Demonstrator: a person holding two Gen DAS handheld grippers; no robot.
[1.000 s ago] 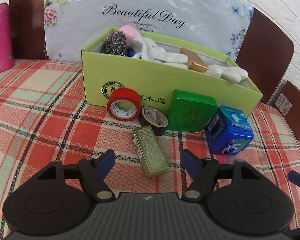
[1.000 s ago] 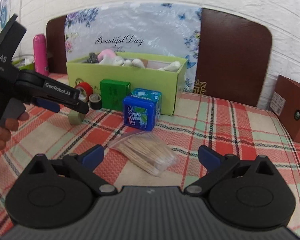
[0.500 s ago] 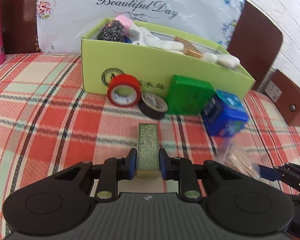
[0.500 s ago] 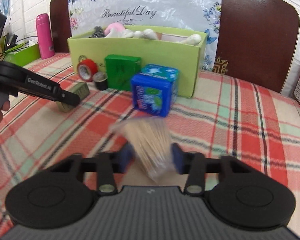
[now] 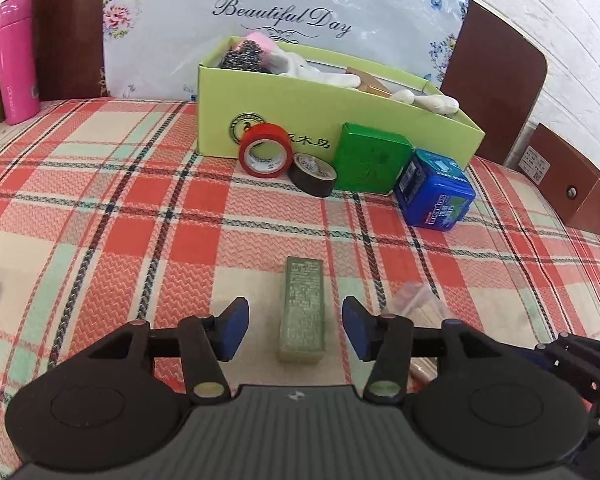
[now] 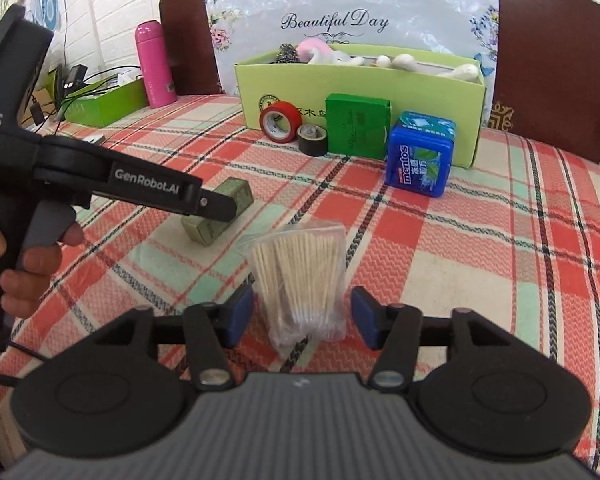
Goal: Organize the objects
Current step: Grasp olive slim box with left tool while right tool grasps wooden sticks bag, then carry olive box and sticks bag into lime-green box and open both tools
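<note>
Both hands seem to be lining up loose items ahead of the light green box (image 5: 332, 120), which sits in the upper centre of each view, already holding several things. The left tongs (image 5: 294, 330) stand about half open, their jaws having just been opening; the olive carton (image 5: 303, 308) lies flat on the checked worktop (image 5: 100, 216) between the blue pads, touching neither. The right tongs (image 6: 302, 316) are likewise half open after just widening, with the bag of cotton swabs (image 6: 300, 276) resting between the pads, seemingly free of both. In the right wrist view the left tongs reach in from the left over the carton. Judging by this, each item is set down but not yet in the box; the next move likely calls for closing squarely on it and lifting it over the box rim.
</note>
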